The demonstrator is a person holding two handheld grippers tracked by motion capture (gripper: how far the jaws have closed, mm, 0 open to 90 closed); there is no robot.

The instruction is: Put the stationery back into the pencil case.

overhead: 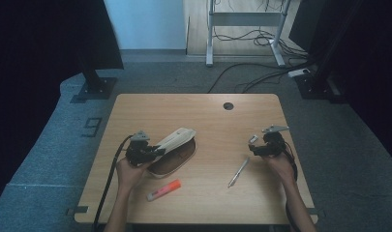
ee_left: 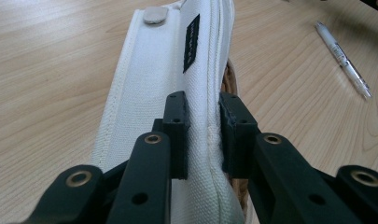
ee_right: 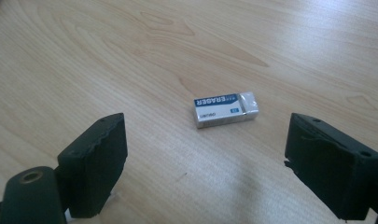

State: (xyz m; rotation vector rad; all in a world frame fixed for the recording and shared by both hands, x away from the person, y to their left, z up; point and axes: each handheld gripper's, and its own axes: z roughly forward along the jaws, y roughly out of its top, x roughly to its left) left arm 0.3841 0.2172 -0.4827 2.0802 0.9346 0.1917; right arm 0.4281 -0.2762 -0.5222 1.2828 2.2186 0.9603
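White canvas pencil case [ee_left: 168, 70] is pinched at its flap edge by the left gripper [ee_left: 203, 135], jaws clamped tight on the fabric, holding it open at table left-centre over its brown interior [overhead: 172, 162]. Nothing looks packed yet (judging by loose items): eraser [ee_right: 225, 109], pen [overhead: 238, 172] and orange highlighter [overhead: 163, 190] lie loose on the wooden table [overhead: 208, 121]. The right gripper [overhead: 254, 145] hangs over the eraser with jaws wide apart, gripping nothing, eraser on the table between and beyond them. Grabbing it seems next.
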